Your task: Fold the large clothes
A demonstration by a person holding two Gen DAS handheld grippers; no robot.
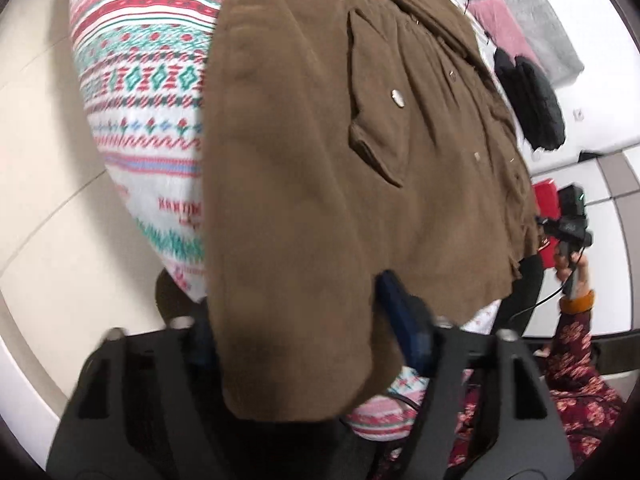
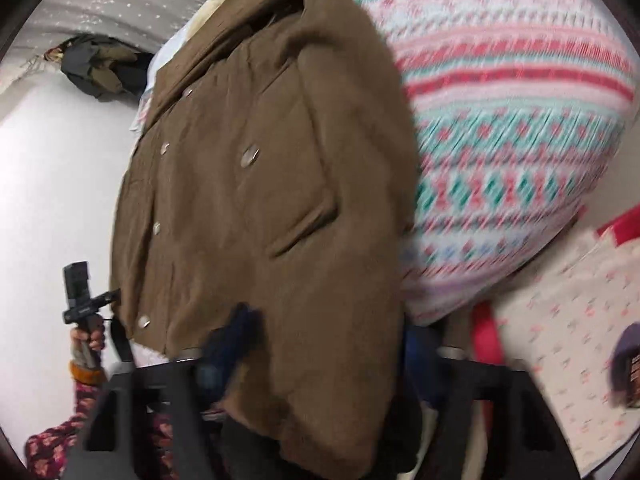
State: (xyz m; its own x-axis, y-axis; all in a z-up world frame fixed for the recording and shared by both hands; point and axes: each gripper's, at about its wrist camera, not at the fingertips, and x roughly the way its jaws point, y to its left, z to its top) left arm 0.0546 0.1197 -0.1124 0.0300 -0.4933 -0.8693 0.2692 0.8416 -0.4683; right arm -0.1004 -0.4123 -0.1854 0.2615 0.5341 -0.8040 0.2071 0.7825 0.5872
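Note:
A large brown coat (image 1: 320,168) with metal snap buttons and a flap pocket lies front up on a patterned bedspread (image 1: 140,92). My left gripper (image 1: 304,320) is shut on the coat's sleeve end, which drapes over the fingers; one blue fingertip (image 1: 394,300) shows beside the cloth. In the right wrist view the same coat (image 2: 260,184) fills the middle. My right gripper (image 2: 320,344) is shut on the coat's other sleeve; a blue fingertip (image 2: 234,332) shows at its left. Each gripper also shows from the other camera, at the coat's hem (image 1: 568,220) (image 2: 84,300).
Black (image 1: 532,100), pink and grey (image 1: 532,20) folded clothes lie on the bed's far side. A dark bundle of clothes (image 2: 100,68) sits against the wall. A white patterned cloth (image 2: 568,320) lies at the right. Pale floor (image 1: 48,200) runs along the left.

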